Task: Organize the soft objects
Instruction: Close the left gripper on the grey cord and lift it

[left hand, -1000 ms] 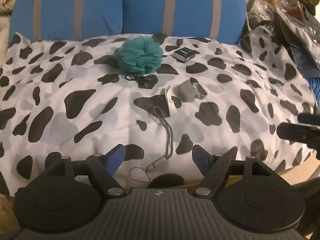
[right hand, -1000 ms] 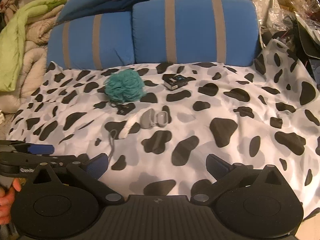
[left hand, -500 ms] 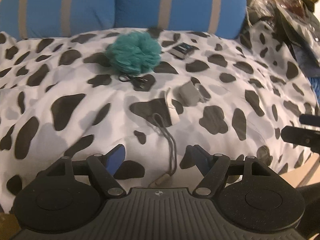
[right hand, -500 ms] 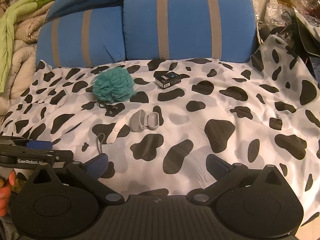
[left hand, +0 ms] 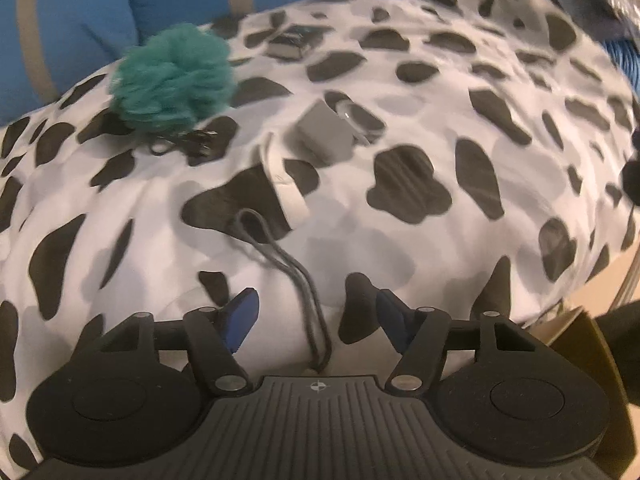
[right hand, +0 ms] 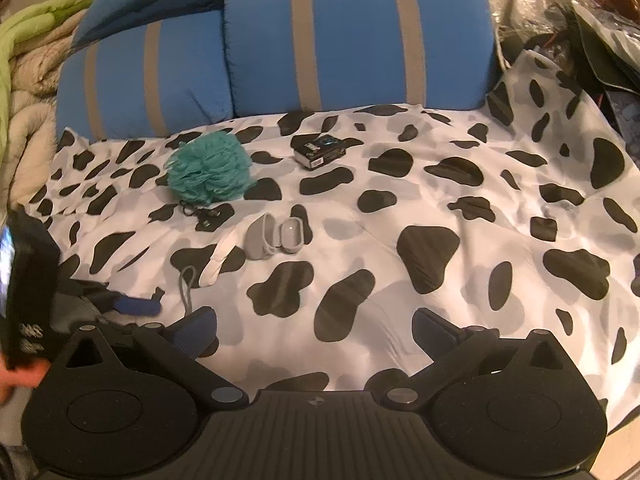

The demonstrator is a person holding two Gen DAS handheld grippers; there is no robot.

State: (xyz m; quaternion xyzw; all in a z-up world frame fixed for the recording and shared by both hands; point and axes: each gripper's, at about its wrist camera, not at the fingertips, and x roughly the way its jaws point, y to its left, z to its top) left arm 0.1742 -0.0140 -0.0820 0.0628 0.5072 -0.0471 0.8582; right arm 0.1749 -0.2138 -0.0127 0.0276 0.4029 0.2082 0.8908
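A teal bath pouf (left hand: 172,76) lies on the cow-print sheet (left hand: 440,128); it also shows in the right wrist view (right hand: 208,172). A grey open case (left hand: 328,132) and a white strap (left hand: 284,184) with a grey cord loop (left hand: 288,264) lie in front of it; the case (right hand: 272,236) and the cord (right hand: 186,286) also show in the right wrist view. My left gripper (left hand: 316,316) is open, its fingers either side of the cord. My right gripper (right hand: 314,328) is open and empty over the sheet's front part.
A small black box (right hand: 320,150) lies behind the case. A black cable (left hand: 184,146) sits by the pouf. Blue striped cushions (right hand: 352,40) line the back. Blankets (right hand: 20,80) pile at the left, clutter (right hand: 592,32) at the right. The left gripper's body (right hand: 32,288) is beside my right gripper.
My left gripper has moved forward and down toward the cord and strap; the objects appear larger. My right gripper has shifted slightly closer. Both stay open.
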